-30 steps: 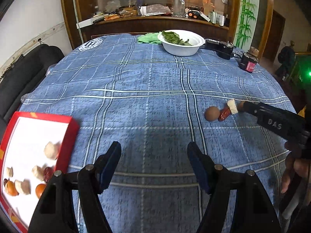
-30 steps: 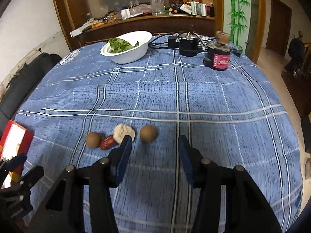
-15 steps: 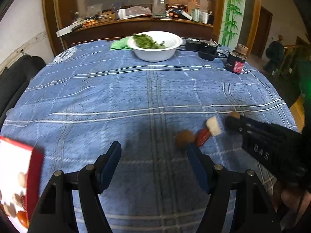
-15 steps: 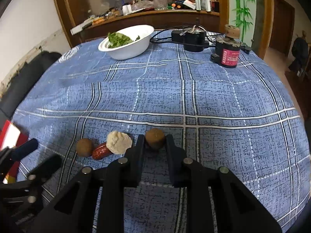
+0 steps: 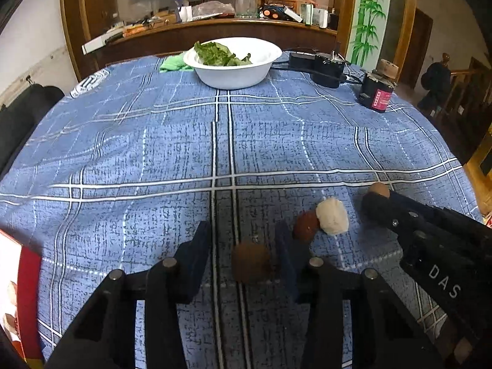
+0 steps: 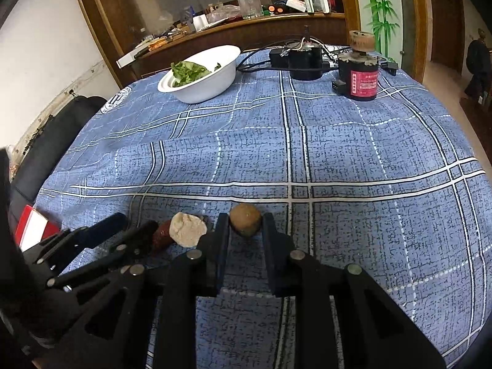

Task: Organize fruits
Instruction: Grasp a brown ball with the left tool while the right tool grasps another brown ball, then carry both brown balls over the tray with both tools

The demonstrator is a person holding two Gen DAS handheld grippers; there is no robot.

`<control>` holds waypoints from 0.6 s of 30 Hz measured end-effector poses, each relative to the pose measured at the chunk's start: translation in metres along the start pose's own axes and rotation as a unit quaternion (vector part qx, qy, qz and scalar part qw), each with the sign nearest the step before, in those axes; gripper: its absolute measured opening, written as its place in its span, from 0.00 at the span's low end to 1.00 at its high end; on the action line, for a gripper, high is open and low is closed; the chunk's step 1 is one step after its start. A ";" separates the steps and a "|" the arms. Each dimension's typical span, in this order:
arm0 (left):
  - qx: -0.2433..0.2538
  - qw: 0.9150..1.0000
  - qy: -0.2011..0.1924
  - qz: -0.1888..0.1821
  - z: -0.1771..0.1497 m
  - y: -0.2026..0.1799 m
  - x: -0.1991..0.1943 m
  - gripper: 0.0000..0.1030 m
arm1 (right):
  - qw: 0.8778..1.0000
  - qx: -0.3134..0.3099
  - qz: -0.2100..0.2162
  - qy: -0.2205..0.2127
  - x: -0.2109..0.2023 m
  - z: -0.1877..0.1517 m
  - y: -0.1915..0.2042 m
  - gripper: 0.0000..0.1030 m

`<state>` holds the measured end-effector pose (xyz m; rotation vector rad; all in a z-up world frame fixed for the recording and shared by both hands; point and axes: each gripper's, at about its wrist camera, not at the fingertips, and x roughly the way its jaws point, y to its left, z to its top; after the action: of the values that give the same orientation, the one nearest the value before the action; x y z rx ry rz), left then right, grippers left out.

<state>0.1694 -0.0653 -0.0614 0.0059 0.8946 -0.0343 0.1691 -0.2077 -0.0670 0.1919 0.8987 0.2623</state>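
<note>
Nearest on the left, the left tool sits low over the blue plaid desk, its fingers spread wide with a brown fruit lying loose between them, closer to the right finger. At the desk's left edge a red tray shows pale pieces inside.

Beside it, the right tool is clenched on another brown fruit, which rests on the cloth between the two fingertips. Just left of that sits a pale lumpy piece, touching a red fruit that the left tool's finger partly hides.

Farther back, a white bowl of green leaves stands toward the far edge. Right of it are black boxes with cables and a dark jar with a red label. Behind the desk a cluttered wooden counter runs along the wall.
</note>
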 end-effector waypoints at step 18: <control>-0.015 1.000 0.017 0.018 -0.030 0.040 -0.058 0.21 | 1.000 -0.009 -0.018 -0.002 -0.004 0.000 0.006 0.22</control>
<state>0.1111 -0.0230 -0.0348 -0.0051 0.9278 0.0122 0.1664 -0.2030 -0.0622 0.1588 0.8940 0.2373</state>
